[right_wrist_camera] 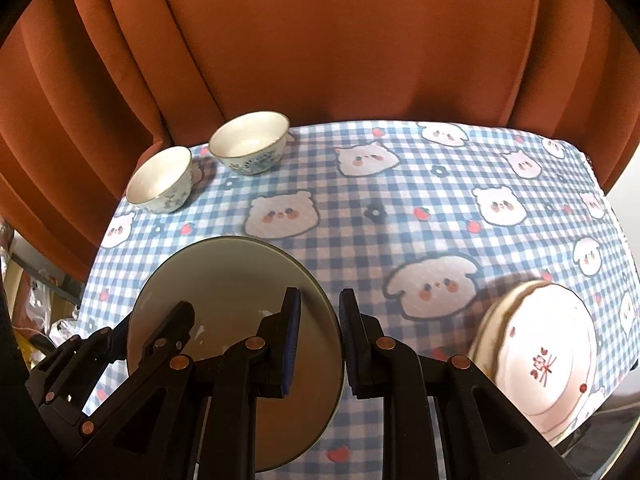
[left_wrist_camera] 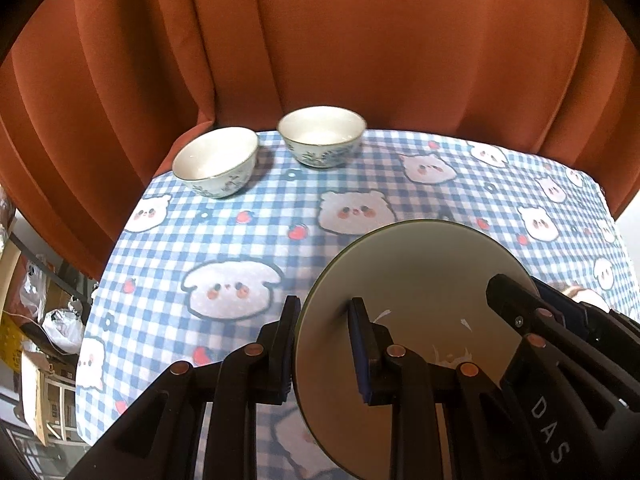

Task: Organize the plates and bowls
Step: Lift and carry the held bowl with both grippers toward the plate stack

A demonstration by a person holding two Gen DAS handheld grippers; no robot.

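Note:
A grey-green plate (left_wrist_camera: pixel 420 272) (right_wrist_camera: pixel 224 276) is held over the checked cloth by both grippers. My left gripper (left_wrist_camera: pixel 326 344) is shut on its left rim, one finger above and one below. My right gripper (right_wrist_camera: pixel 320 340) is shut on the opposite rim. Each gripper also shows in the other's view: the right gripper's fingers (left_wrist_camera: pixel 512 300) and the left gripper's fingers (right_wrist_camera: pixel 176 320). Two white bowls with blue floral outsides stand at the far left of the table, one (left_wrist_camera: pixel 216 160) (right_wrist_camera: pixel 160 180) nearer the corner, the other (left_wrist_camera: pixel 322 132) (right_wrist_camera: pixel 250 140) beside it.
A stack of white plates with a red pattern (right_wrist_camera: pixel 540 352) lies at the near right. The table (right_wrist_camera: pixel 400 216) wears a blue checked cloth with animal faces. An orange curtain (left_wrist_camera: pixel 360 40) hangs right behind it. Bags and boxes (left_wrist_camera: pixel 48 312) clutter the floor on the left.

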